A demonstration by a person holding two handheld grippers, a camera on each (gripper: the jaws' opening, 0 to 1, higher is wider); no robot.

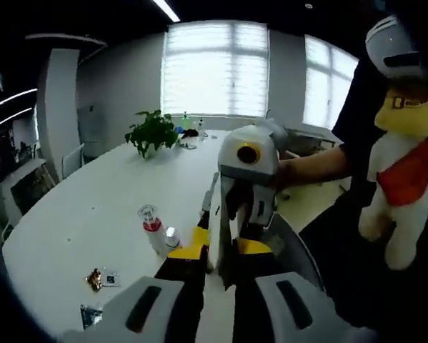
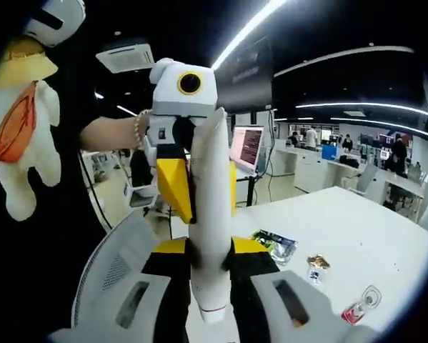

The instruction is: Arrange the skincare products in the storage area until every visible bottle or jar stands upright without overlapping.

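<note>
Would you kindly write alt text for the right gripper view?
The right gripper clamps an upright white tube, with the left gripper meeting it from behind. A white table at right holds small sachets and a lying bottle.

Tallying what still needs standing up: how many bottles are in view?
2. A white bottle is gripped by both the left gripper and the right gripper. A small red-banded bottle lies on the table. Others may be hidden behind the grippers.
</note>
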